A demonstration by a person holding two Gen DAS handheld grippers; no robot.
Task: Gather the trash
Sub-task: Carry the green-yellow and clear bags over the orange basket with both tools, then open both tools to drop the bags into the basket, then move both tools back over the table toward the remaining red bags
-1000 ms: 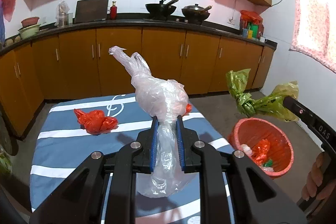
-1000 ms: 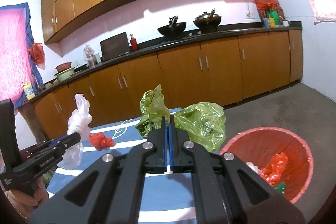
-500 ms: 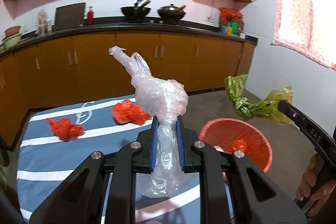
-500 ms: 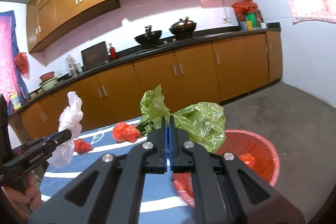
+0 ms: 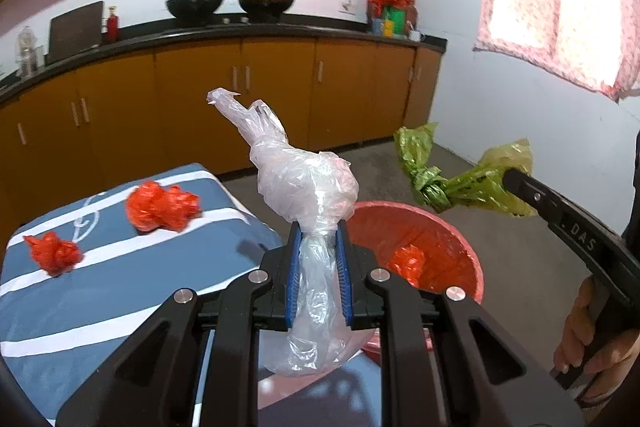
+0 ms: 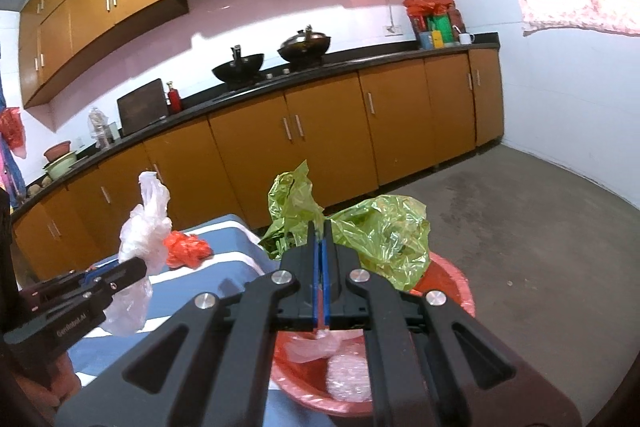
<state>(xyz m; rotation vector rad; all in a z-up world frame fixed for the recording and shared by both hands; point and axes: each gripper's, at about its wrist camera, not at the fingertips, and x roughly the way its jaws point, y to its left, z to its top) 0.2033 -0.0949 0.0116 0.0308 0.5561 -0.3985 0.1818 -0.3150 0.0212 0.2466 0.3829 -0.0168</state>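
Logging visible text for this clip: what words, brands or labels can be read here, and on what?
"DAS": on the right gripper, left wrist view; the text may be cut off.
"GenRobot.AI": on the left gripper, right wrist view.
Labels on the counter containers: too small to read.
White emblem on the striped cloth: a drawing, not letters.

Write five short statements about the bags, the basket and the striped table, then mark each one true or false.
1. The left tongs are shut on a clear crumpled plastic bag. True.
2. The right tongs hold a red bag. False: they are shut on a green crumpled plastic bag.
3. The round red plastic basket is empty. False: a red bag piece and other scraps lie in it.
4. Two red crumpled plastic bags lie on the blue-and-white striped table. True.
5. The basket stands on the table. False: it sits beside the table, lower down.
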